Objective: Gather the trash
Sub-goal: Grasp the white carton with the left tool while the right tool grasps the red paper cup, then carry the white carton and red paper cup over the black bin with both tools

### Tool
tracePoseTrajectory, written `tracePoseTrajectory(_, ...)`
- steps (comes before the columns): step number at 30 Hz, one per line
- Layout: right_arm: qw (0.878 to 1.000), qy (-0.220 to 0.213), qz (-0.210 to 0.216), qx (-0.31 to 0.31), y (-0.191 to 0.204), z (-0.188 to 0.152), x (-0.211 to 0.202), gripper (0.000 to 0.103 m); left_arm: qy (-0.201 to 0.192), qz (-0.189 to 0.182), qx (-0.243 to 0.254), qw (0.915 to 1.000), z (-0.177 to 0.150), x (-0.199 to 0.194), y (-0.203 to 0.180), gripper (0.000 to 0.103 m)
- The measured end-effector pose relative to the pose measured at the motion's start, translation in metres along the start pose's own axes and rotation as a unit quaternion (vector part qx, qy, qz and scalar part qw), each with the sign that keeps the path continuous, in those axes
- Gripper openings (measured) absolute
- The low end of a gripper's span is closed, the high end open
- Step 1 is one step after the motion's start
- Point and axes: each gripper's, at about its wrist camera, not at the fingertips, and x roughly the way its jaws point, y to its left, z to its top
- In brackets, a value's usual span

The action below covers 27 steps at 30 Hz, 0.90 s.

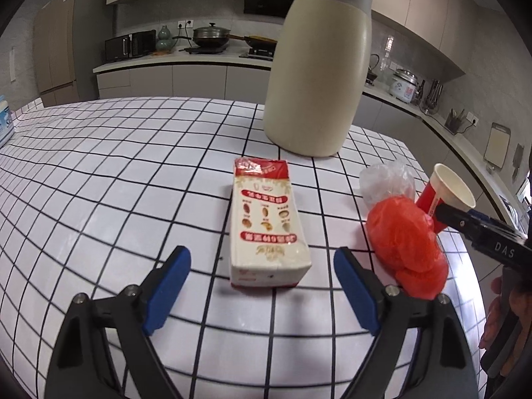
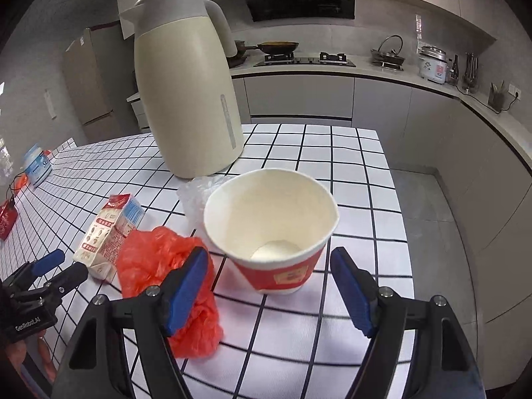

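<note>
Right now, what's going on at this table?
A person is collecting trash off the checked table with two tools. The left hand-held gripper is open, lined up on the carton lying flat. The right hand-held gripper is open around the base of the paper cup, not pressing on it. A crumpled red plastic bag lies between the two. Nothing is gripped yet.

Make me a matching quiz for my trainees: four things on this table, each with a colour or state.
Things:
1. carton
2. cup
3. bag
4. jug

States:
A. crumpled, orange-red
B. upright, cream, grey lid
C. lying flat, red and white
D. upright, empty, red band

Pairs: 1-C, 2-D, 3-A, 4-B
</note>
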Motion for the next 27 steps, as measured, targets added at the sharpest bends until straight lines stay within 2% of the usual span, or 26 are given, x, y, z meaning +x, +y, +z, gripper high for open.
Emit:
tracePoseTrajectory(4, 1.000, 0.002, -0.003, -0.005, -0.003, 0.005, 0.012, 0.072, 0.012, 0.000, -0.001, 0.9999, 0.003, 0.014, 0.000, 0.086)
tracePoseTrajectory(5, 1.000, 0.003, -0.002, -0.006, -0.004, 0.006, 0.016, 0.068, 0.012, 0.000, -0.003, 0.9999, 0.004, 0.016, 0.001, 0.086)
tracePoseTrajectory(7, 1.000, 0.001, 0.000, -0.009, -0.005, 0.007, 0.019, 0.068, 0.014, -0.001, -0.003, 0.9999, 0.007, 0.019, 0.000, 0.083)
tracePoseTrajectory(8, 1.000, -0.001, 0.002, -0.011, -0.005, 0.008, 0.018, 0.065, 0.017, -0.002, -0.002, 0.9998, 0.008, 0.022, 0.000, 0.079)
tracePoseTrajectory(11, 1.000, -0.002, 0.007, -0.012, -0.005, 0.008, 0.017, 0.062, 0.034, -0.005, 0.000, 0.9994, 0.011, 0.031, -0.001, 0.057)
tracePoseTrajectory(14, 1.000, -0.010, 0.011, -0.016, -0.003, 0.005, 0.008, 0.061, 0.033, -0.006, 0.004, 0.9994, 0.010, 0.029, 0.000, 0.053)
tracePoseTrajectory(24, 0.999, 0.005, 0.033, -0.015, 0.000, -0.021, -0.020, 0.060, 0.016, -0.002, 0.003, 0.9999, -0.019, -0.016, 0.000, 0.051)
tracePoseTrajectory(27, 0.998, 0.003, 0.064, -0.014, 0.016, -0.028, -0.028, 0.060, 0.004, 0.004, -0.010, 0.9999, -0.027, -0.035, 0.002, 0.051)
